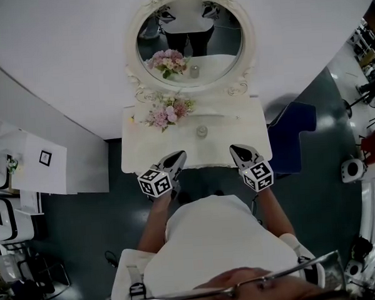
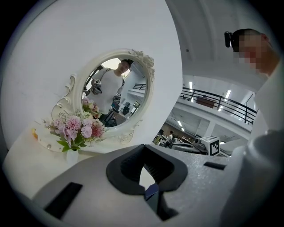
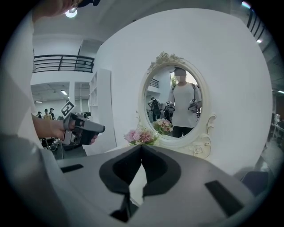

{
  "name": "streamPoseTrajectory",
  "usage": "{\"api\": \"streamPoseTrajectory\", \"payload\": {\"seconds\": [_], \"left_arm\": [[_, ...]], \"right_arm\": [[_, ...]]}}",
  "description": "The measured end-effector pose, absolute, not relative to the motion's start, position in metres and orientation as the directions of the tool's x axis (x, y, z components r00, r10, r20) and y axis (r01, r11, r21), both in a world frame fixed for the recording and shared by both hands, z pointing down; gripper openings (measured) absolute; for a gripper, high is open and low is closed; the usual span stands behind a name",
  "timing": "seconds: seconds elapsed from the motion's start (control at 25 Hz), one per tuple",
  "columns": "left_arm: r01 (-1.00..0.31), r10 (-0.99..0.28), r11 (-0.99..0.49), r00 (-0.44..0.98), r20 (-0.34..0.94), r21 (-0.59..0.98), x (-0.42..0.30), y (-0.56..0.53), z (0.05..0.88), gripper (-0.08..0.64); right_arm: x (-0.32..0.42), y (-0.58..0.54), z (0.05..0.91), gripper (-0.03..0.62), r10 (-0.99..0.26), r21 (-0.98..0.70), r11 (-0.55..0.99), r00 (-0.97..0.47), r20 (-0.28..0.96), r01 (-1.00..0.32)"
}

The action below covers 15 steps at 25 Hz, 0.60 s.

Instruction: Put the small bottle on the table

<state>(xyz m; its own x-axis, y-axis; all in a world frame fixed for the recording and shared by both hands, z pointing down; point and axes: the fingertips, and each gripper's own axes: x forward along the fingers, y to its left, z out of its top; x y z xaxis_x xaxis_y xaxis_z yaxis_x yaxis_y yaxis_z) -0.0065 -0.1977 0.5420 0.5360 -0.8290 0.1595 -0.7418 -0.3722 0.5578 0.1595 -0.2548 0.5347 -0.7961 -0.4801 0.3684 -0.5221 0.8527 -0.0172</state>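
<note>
The upright bottle (image 1: 201, 131) is being faced on the table (image 1: 237, 136), ahead and midway between the left gripper (image 1: 177, 157) and right gripper (image 1: 236, 150), both sets of fingers being held clenched, empty.

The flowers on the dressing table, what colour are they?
The flowers are mostly pink, with green leaves; they show best in the left gripper view.

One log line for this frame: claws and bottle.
left claw: shut, empty | right claw: shut, empty | small bottle: standing on table, untouched
</note>
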Motion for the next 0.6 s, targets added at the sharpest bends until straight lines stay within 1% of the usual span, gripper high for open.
{"api": "streamPoseTrajectory", "payload": {"seconds": [0.36,0.6], "left_arm": [[-0.741,-0.827,-0.379,0.540,0.156,0.554,-0.0077,-0.1994,0.5412,0.003],[-0.728,-0.832,-0.364,0.534,0.147,0.581,-0.0097,-0.2017,0.5411,0.003]], "right_arm": [[0.1563,-0.2591,0.5329,0.006,-0.480,-0.018,0.853,-0.797,0.366,-0.522],[0.1586,-0.2633,0.5325,0.006,-0.492,-0.021,0.845,-0.791,0.364,-0.535]]}}
